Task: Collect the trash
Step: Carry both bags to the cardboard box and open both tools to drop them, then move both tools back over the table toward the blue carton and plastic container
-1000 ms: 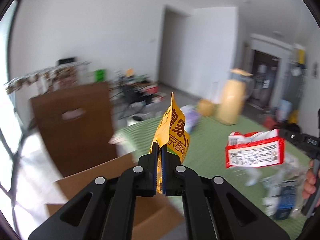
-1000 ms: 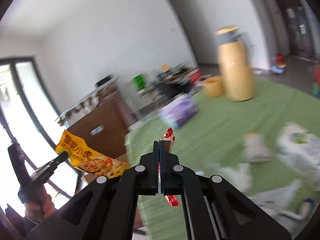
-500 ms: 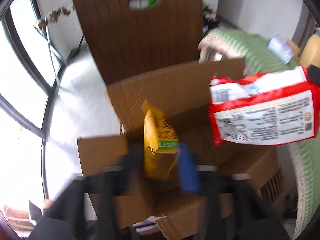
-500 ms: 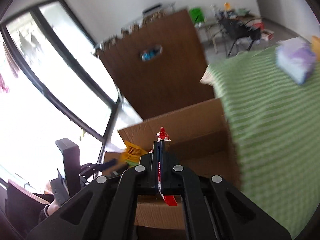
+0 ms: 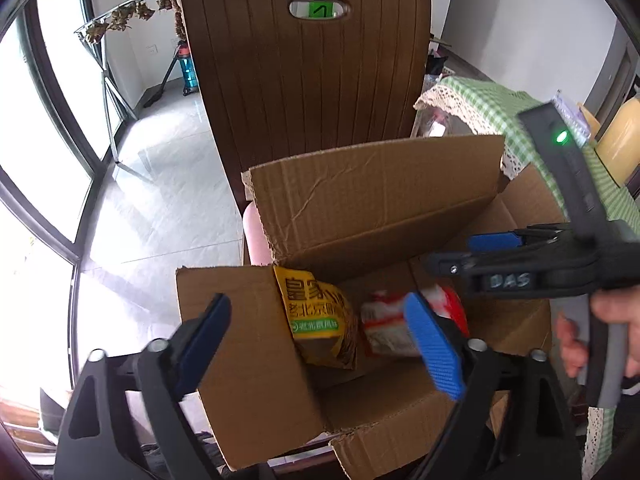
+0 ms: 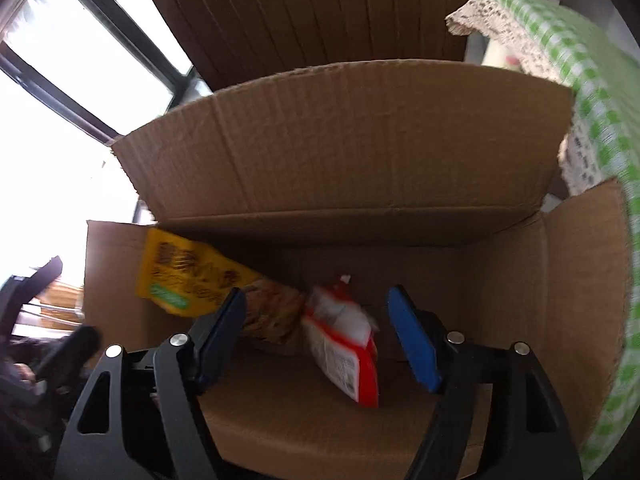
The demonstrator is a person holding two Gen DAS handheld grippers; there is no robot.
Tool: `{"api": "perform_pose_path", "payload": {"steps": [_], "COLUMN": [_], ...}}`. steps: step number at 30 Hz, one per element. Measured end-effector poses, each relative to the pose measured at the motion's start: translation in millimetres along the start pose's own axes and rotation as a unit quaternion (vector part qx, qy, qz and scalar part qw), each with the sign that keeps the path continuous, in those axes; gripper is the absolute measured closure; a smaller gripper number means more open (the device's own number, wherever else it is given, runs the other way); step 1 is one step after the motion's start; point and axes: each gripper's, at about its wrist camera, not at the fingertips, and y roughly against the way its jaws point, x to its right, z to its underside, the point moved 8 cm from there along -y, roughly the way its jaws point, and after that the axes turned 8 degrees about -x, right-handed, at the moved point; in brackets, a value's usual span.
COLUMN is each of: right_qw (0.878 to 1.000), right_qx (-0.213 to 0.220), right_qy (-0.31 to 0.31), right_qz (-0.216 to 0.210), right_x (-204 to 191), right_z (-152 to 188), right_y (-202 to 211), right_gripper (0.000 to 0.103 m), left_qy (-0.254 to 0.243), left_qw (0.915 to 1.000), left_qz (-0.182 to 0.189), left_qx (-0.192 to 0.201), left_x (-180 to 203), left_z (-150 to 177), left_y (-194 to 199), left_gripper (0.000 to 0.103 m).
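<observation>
You are working in a bright room with a pale tiled floor [image 5: 160,200] and tall dark-framed windows [image 5: 44,128] along one side. A brown slatted chair [image 5: 304,80] stands with an open cardboard box [image 5: 372,200] on its seat, the box's far flap standing up against the chair back. Just beside the box, a table under a green checked cloth with a lace edge [image 5: 480,108] fills the right of both views.

Your left gripper [image 5: 324,340] hangs over the near left part of the box, tilted downward. Its jaws are opening, spread wide, and the blue pads [image 5: 434,352] touch nothing. Seen between them, lower down, is the yellow snack bag [image 5: 316,320], leaning against the box's left inner wall.

Your right gripper [image 6: 320,336] points steeply down into the same box. Its jaws are opening too, and nothing is clamped. The red and white packet [image 6: 344,340] is below the gap between its fingers, inside the box, tilted on edge and just beside the yellow bag; the blur there does not show whether the two touch.

In the left wrist view the right gripper reaches in from the right above the box, with your right hand [image 5: 612,332] wrapped round its handle.
</observation>
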Motion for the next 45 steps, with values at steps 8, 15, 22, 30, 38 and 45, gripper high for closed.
{"api": "perform_pose_path", "payload": {"steps": [8, 15, 22, 30, 38, 45], "right_qw": [0.999, 0.998, 0.990, 0.939, 0.898, 0.859], "right_qx": [0.011, 0.038, 0.124, 0.326, 0.404, 0.433], "right_qy": [-0.003, -0.008, -0.039, -0.060, -0.121, -0.212], "right_qz": [0.043, 0.043, 0.060, 0.092, 0.121, 0.171], "right_x": [15.5, 19.2, 39.0, 51.4, 77.2, 132.4], "right_z": [-4.0, 7.2, 42.1, 101.2, 176.3, 266.6], "right_y": [19.8, 57.1, 113.9, 209.4, 258.9, 301.6], "right_gripper": [0.030, 0.027, 0.027, 0.017, 0.017, 0.017], "left_qy": [-0.001, 0.010, 0.019, -0.013, -0.032, -0.059], "left_qw": [1.0000, 0.9998, 0.9926, 0.9673, 0.9650, 0.9656], "left_qz": [0.005, 0.005, -0.012, 0.015, 0.042, 0.091], "left_qx": [-0.003, 0.016, 0.119, 0.253, 0.257, 0.236], "left_x": [5.0, 4.5, 5.3, 43.7, 85.0, 144.6], "left_z": [3.7, 3.4, -7.5, -3.1, 7.8, 24.0], "left_y": [2.7, 25.5, 89.1, 148.5, 162.1, 157.5], "left_gripper": [0.014, 0.014, 0.009, 0.008, 0.008, 0.008]}}
